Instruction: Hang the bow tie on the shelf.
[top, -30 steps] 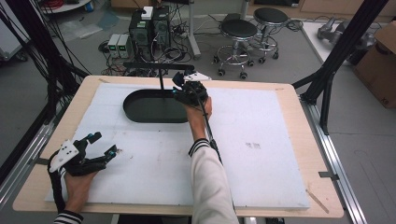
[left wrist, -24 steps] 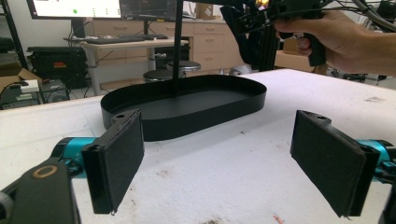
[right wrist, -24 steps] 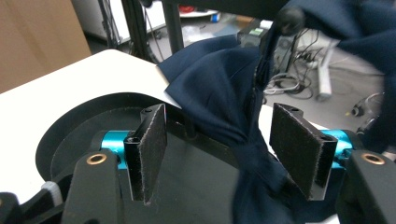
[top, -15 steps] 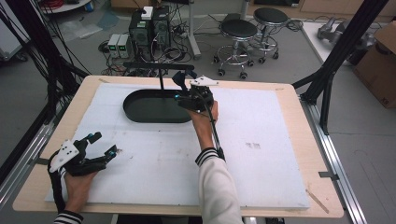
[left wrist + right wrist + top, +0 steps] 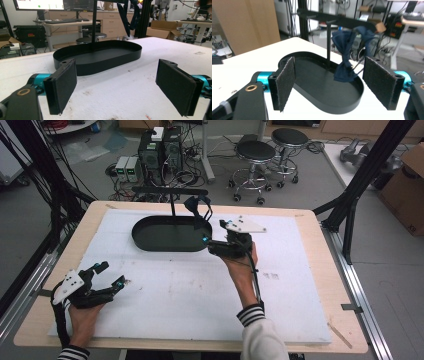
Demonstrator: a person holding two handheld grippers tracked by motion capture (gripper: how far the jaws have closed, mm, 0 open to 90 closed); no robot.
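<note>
The right gripper [image 5: 209, 241] has just been spreading its fingers [image 5: 286, 82] wide, with nothing between them. A dark blue cloth [image 5: 347, 53] hangs from the rack [image 5: 170, 192] over the black tray [image 5: 145, 237]. The left gripper [image 5: 114, 279] rests open and empty on the desk [image 5: 300, 270].

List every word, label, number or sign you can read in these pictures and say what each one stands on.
No text can be read.
Marks on the white mat: too small to read.
Cardboard box: dark print at its edge, cut off and blurred.
Monitor: bright window, too blurred to read.
Black case: red label, unreadable.
Black tray, navy cloth, gripper pads: no writing.
</note>
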